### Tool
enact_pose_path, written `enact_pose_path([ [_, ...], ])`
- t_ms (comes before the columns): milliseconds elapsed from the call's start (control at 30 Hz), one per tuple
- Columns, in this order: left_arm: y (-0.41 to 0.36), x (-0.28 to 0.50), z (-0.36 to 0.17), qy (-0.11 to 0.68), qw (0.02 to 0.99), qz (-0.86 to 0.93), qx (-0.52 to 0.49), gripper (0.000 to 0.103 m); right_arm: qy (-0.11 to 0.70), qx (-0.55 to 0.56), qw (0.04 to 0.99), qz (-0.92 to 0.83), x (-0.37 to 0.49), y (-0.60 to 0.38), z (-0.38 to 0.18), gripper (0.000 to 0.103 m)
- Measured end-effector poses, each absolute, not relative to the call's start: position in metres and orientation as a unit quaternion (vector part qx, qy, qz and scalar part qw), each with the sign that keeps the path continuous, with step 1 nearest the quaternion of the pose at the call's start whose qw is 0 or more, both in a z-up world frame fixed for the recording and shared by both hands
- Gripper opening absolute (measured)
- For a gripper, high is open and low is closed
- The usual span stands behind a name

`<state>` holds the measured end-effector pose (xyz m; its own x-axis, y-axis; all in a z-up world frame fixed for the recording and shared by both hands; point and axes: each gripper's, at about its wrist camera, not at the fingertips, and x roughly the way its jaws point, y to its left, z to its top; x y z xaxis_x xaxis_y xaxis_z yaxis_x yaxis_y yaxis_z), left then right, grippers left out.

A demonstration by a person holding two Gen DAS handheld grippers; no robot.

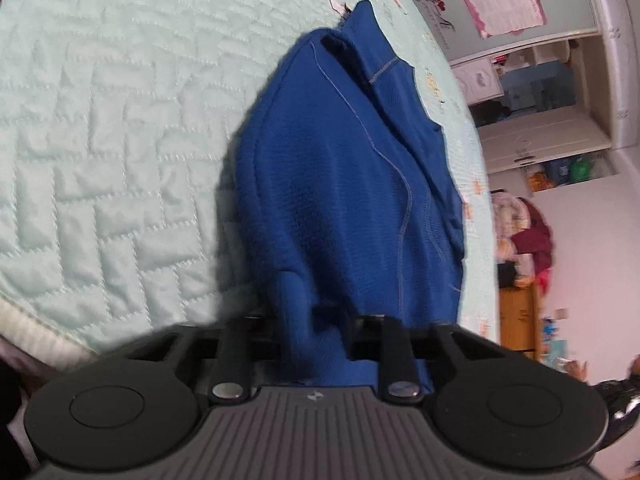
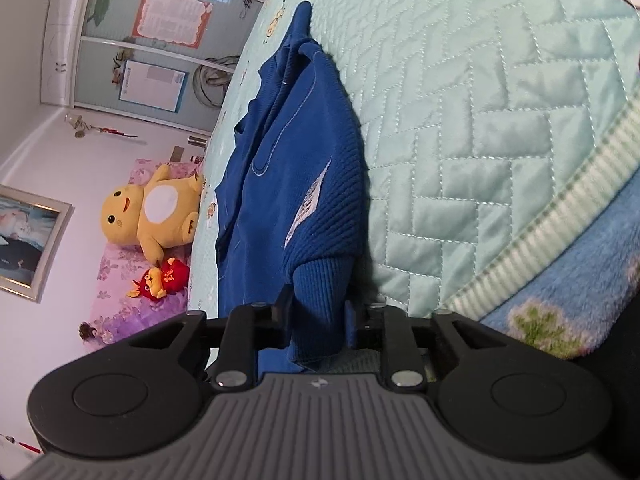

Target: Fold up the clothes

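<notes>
Blue garment (image 1: 340, 184) hangs from both tools over the quilt (image 1: 100, 120). Left gripper (image 1: 320, 340) and right gripper (image 2: 316, 320) each clamp its fabric. Only the right view shows a white label (image 2: 308, 204).

1. A pale green quilted bedspread (image 2: 500, 128) covers the bed, with a striped border (image 2: 560, 208) along its edge.
2. A blue fleece blanket (image 2: 580, 280) with a flower pattern lies beside this border.
3. A yellow plush toy (image 2: 152, 212) sits on a pink floral cloth (image 2: 120, 280), and a small red plush toy (image 2: 164, 280) is just beside it.
4. A framed picture (image 2: 24, 240) hangs on the wall.
5. A pink notice (image 1: 504, 4) is on the wardrobe door.
</notes>
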<state>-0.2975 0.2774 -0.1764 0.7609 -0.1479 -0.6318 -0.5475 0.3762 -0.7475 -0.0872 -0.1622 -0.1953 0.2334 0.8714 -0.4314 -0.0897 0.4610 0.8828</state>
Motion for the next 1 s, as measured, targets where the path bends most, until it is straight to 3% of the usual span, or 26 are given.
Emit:
enact_pose_path([
  [267,0.254,-0.335,-0.129,0.257,0.827,0.125,-0.485,0.006,0.441,0.375,0.724,0.375,-0.115,-0.176,-0.154,0.013],
  [733,0.222,-0.422,-0.085,0.219,0.830,0.086,-0.505,0.006,0.463,0.362,0.695,0.414,-0.190,-0.230,-0.105,0.013],
  [1000,0.237,-0.370,-0.058,0.190,0.853,0.073,-0.481,0.006,0.425,0.379,0.708,0.419,-0.163,-0.215,-0.070,0.013],
])
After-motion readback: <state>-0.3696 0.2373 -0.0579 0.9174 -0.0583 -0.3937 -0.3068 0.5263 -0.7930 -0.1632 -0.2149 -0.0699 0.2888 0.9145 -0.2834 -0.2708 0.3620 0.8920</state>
